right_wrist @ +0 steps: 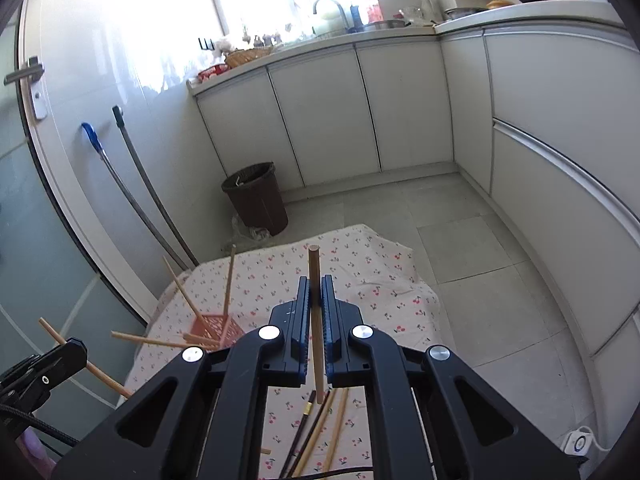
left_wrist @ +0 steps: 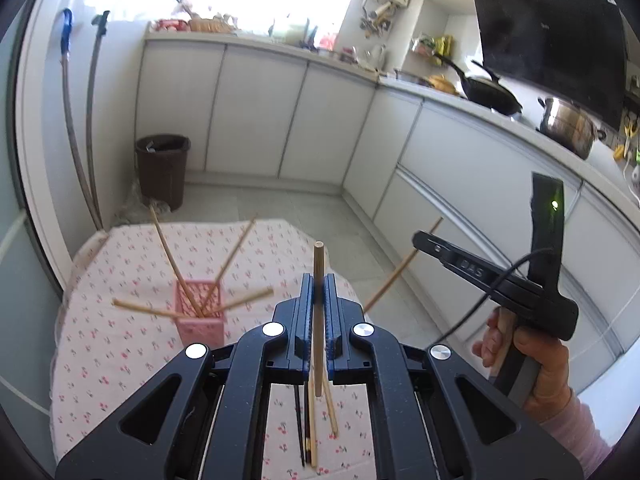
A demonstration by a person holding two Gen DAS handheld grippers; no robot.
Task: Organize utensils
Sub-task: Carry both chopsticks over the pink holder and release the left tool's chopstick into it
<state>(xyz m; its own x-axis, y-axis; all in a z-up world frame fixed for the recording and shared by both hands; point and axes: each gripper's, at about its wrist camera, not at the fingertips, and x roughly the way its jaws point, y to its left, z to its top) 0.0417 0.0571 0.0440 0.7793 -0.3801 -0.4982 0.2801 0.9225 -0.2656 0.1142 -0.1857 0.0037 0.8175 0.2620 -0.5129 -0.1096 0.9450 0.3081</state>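
Observation:
A pink slotted holder stands on the cherry-print tablecloth with several wooden chopsticks fanning out of it; it also shows in the right wrist view. My left gripper is shut on a wooden chopstick, held upright above the table right of the holder. My right gripper is shut on another wooden chopstick, held upright. The right gripper shows in the left wrist view with its chopstick sticking out. Loose chopsticks, wooden and dark, lie on the cloth below.
A brown bin stands on the floor beyond the table. Two mop handles lean on the left wall. White cabinets and a counter with a wok and a steel pot run along the right.

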